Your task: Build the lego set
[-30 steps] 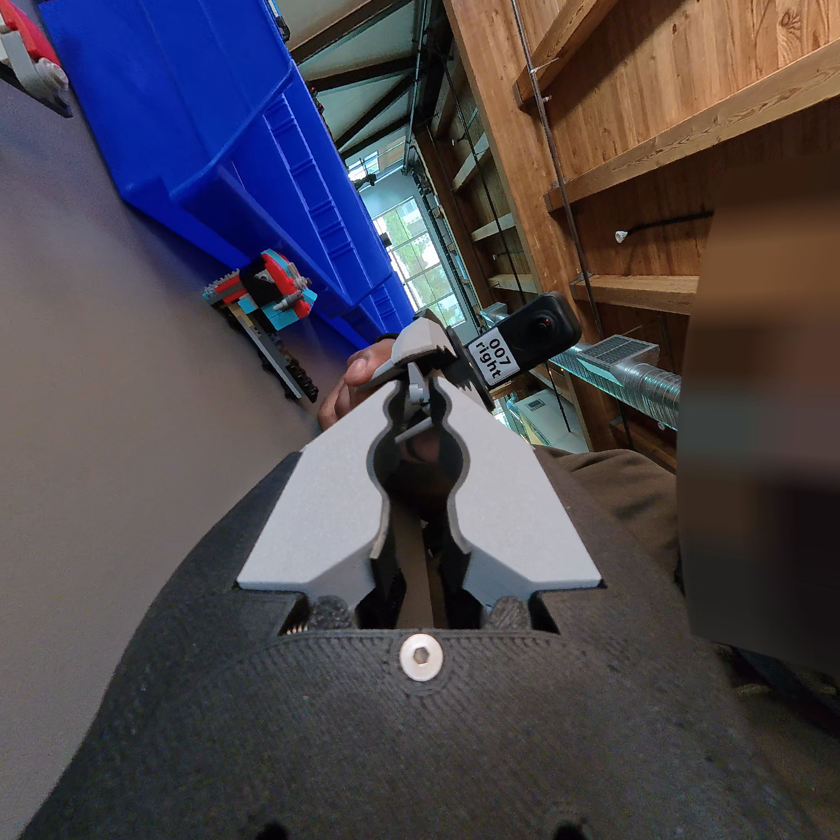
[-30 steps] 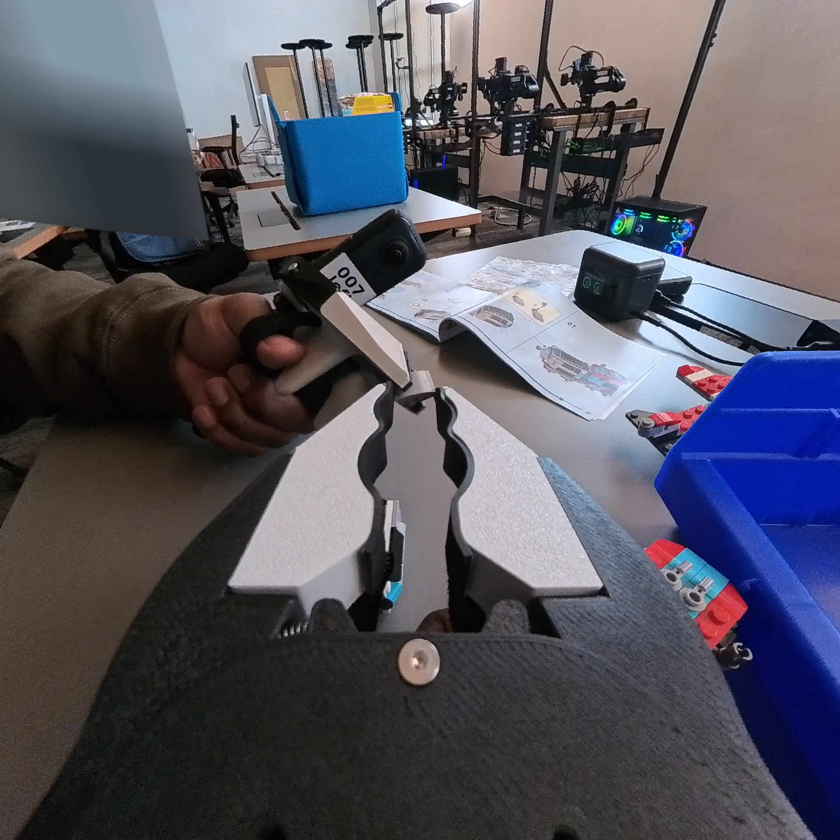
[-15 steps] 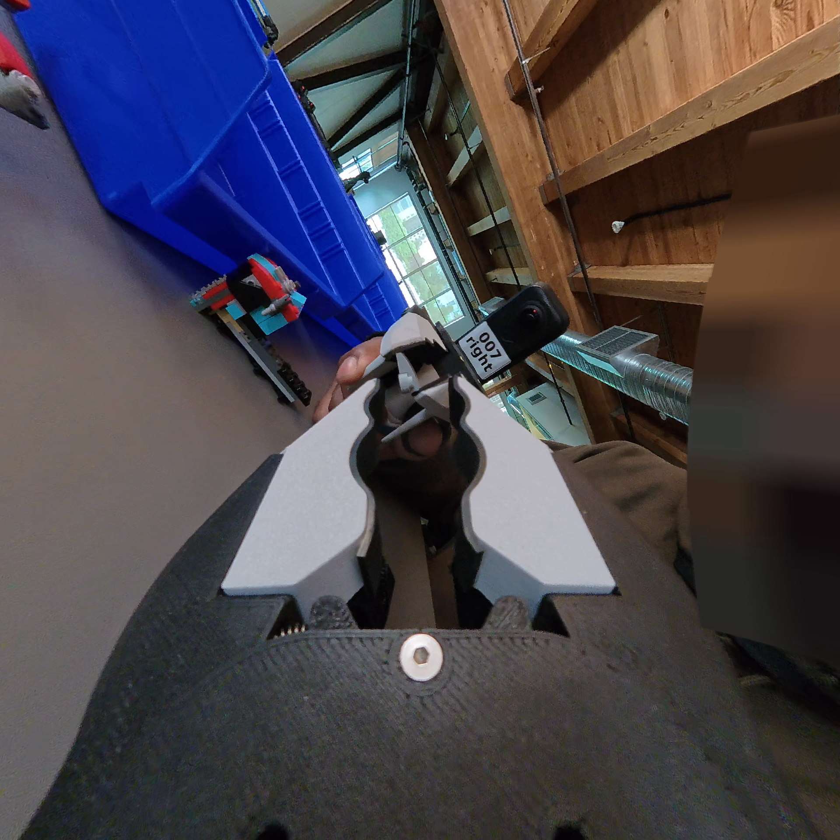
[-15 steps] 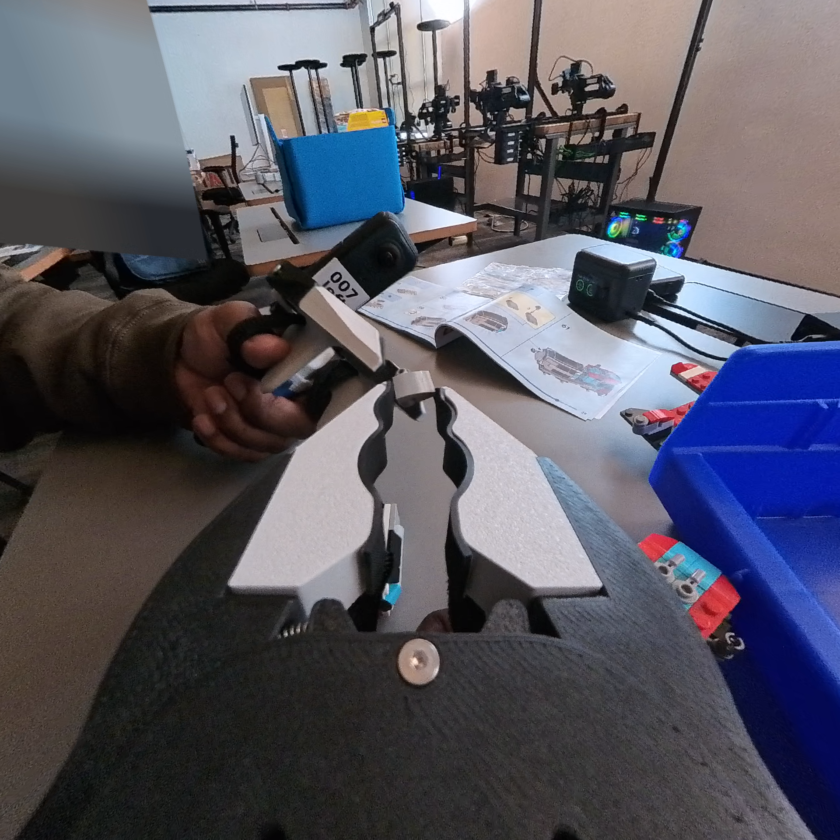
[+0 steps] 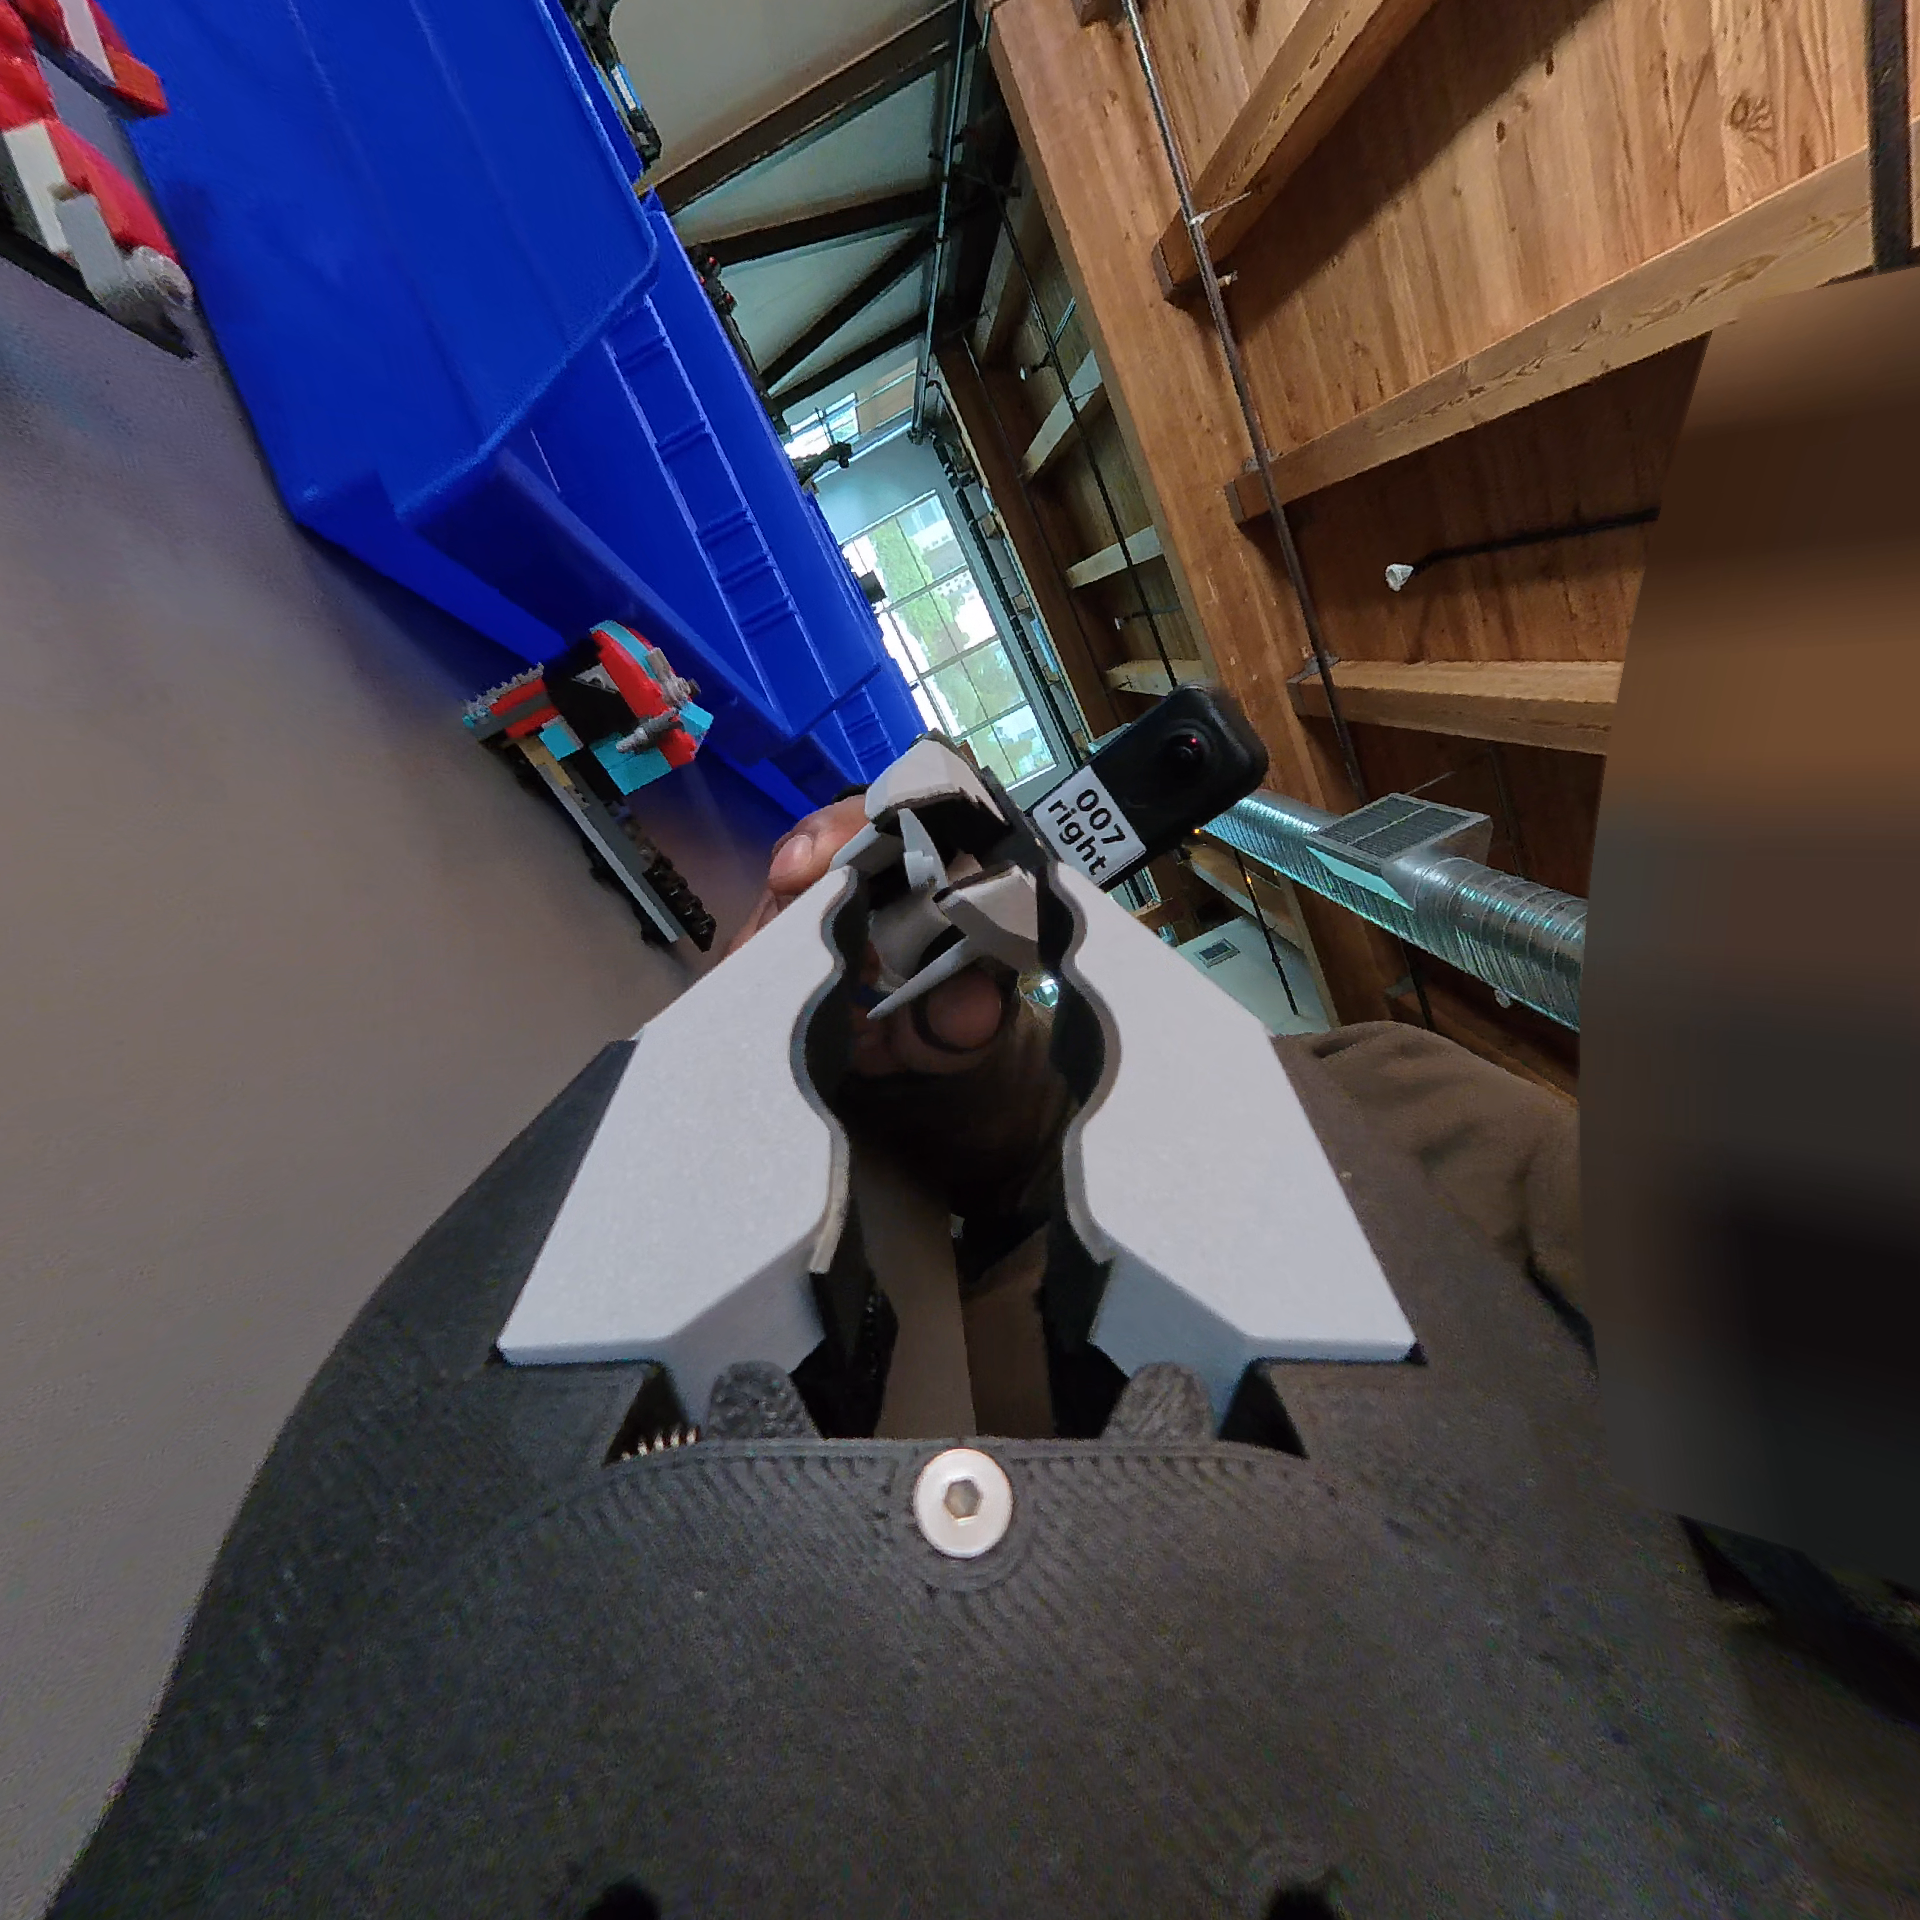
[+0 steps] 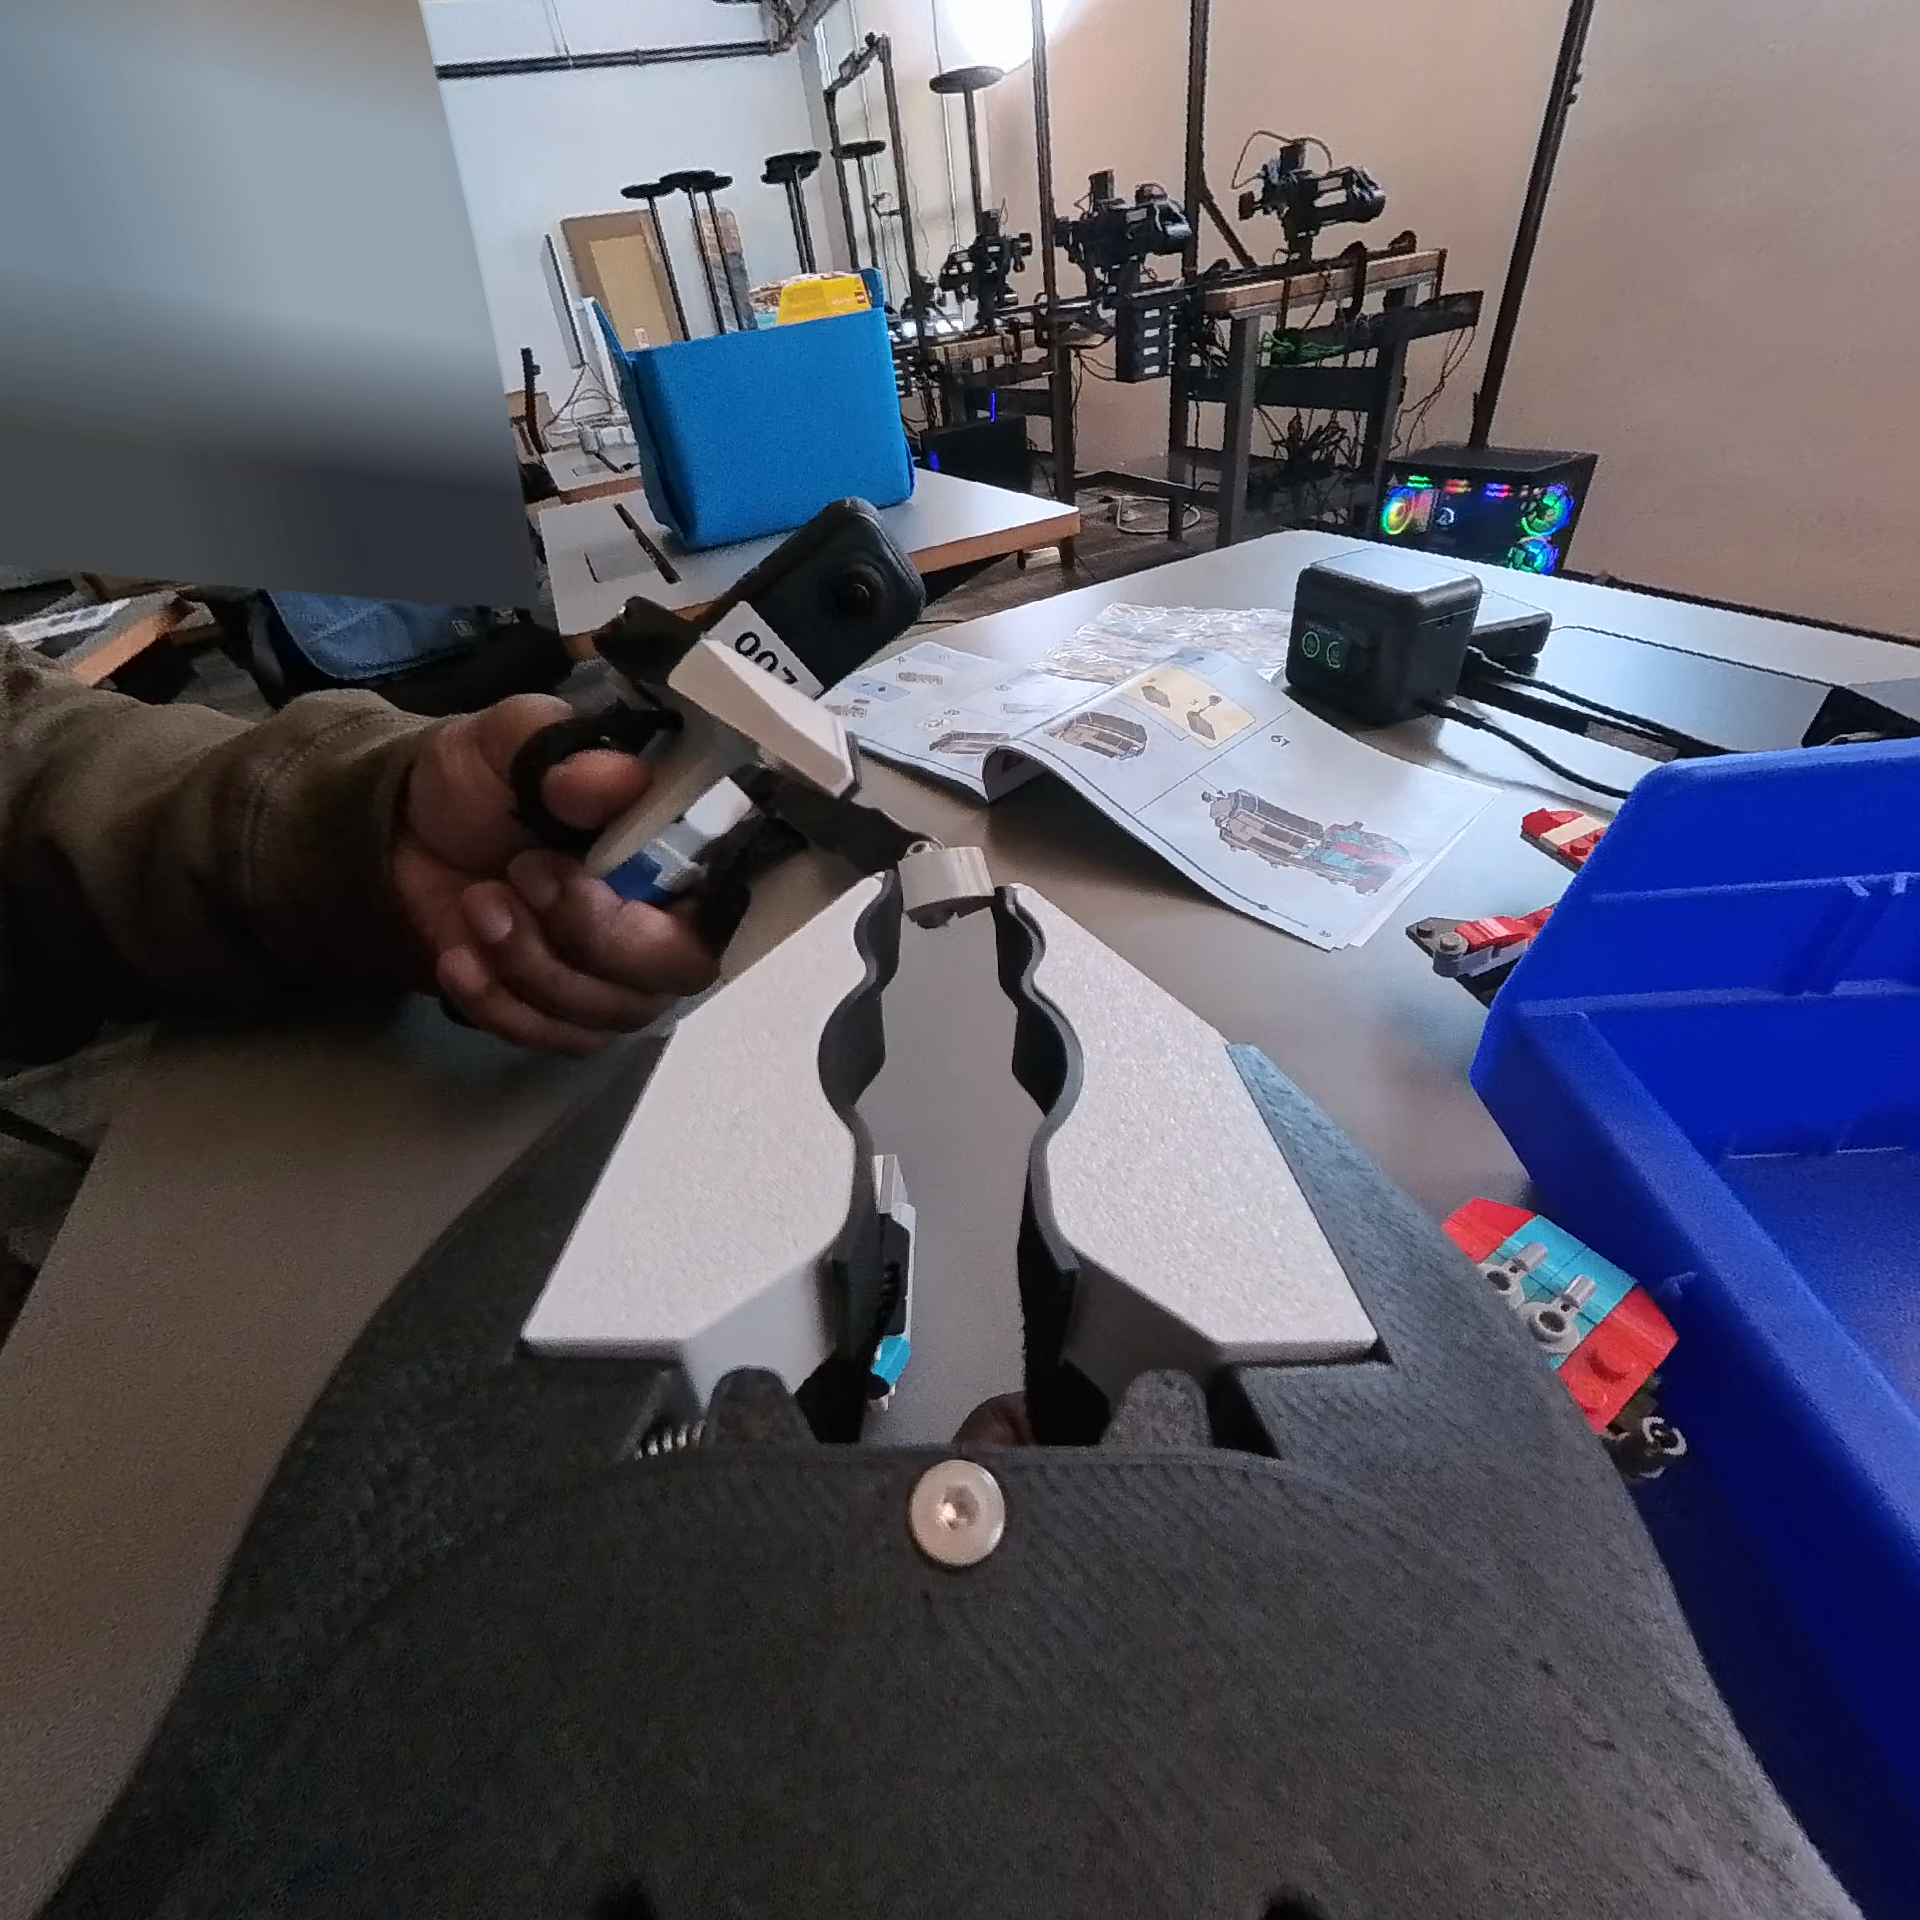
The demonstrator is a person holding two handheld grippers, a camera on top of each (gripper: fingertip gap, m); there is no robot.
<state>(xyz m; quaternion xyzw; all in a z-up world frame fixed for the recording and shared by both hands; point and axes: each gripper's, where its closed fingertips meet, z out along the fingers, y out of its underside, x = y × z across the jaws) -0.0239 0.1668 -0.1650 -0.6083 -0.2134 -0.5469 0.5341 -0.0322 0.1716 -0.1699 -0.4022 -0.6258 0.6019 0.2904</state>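
Note:
My right gripper (image 6: 945, 906) is shut on a small light grey brick piece (image 6: 943, 879), held at the very fingertips above the grey table (image 6: 312, 1195). The left wrist view shows the same piece (image 5: 918, 858) between the right gripper's fingers (image 5: 935, 852). My left gripper (image 5: 951, 899) is open, with nothing between its pads, and it points at the right gripper's tips. In the right wrist view the left gripper (image 6: 878, 805) is held by a hand (image 6: 520, 883) at the left. One of its fingertips (image 6: 902, 840) is right beside the grey piece.
A blue bin (image 6: 1714, 987) stands at the right, with a red and teal brick model (image 6: 1558, 1311) against its wall. An open instruction booklet (image 6: 1195, 769), a black box with cables (image 6: 1382, 644) and loose red brick parts (image 6: 1486, 935) lie farther back. My two grippers' fingertips are within a few centimetres of each other.
My left gripper's jaws, nearly closed around the grey piece a second ago, have opened wide and let it go. It has drawn back slightly. The right gripper keeps its hold.

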